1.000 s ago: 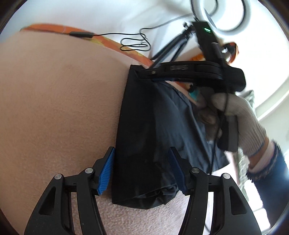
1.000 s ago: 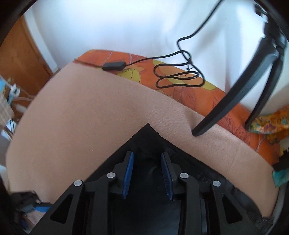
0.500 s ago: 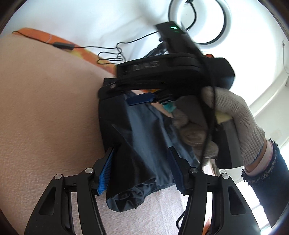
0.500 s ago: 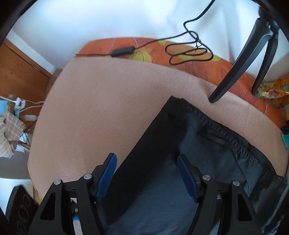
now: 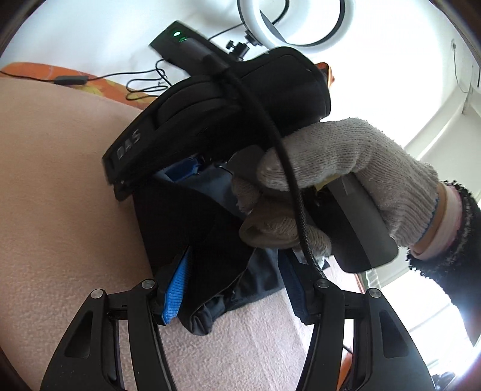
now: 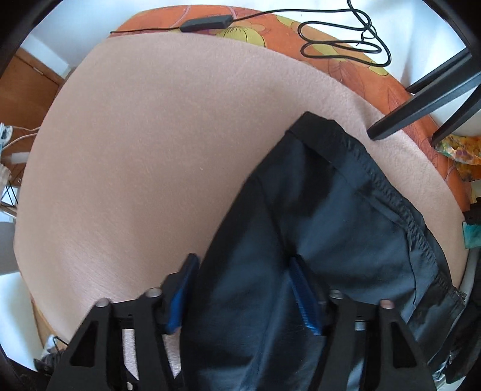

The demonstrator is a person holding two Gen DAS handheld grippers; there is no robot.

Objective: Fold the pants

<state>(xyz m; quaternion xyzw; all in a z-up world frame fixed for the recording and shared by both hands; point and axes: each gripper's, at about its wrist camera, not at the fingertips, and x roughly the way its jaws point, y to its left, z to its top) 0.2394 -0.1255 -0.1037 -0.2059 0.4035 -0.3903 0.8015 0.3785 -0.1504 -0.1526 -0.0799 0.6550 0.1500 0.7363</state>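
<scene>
Dark navy pants [image 6: 345, 216] lie folded on a beige blanket [image 6: 150, 135], with the elastic waistband toward the far edge. My right gripper [image 6: 243, 297] is open and hovers just above the pants, its blue pads either side of the fabric. In the left wrist view the pants [image 5: 192, 228] lie bunched between the blue pads of my open left gripper [image 5: 234, 288]. The right gripper's black body [image 5: 216, 120], held by a white-gloved hand [image 5: 330, 180], sits close in front and hides most of the pants.
An orange patterned sheet [image 6: 300, 33] runs along the bed's far edge with a black cable and adapter [image 6: 207, 22] on it. Black tripod legs [image 6: 421, 102] stand at the right. A ring light [image 5: 297, 21] hangs above. A wooden door [image 6: 27, 87] is at left.
My right gripper opened, let go of the pants' waistband corner and drew back toward the left gripper. The pants between the left gripper's pads have bunched up.
</scene>
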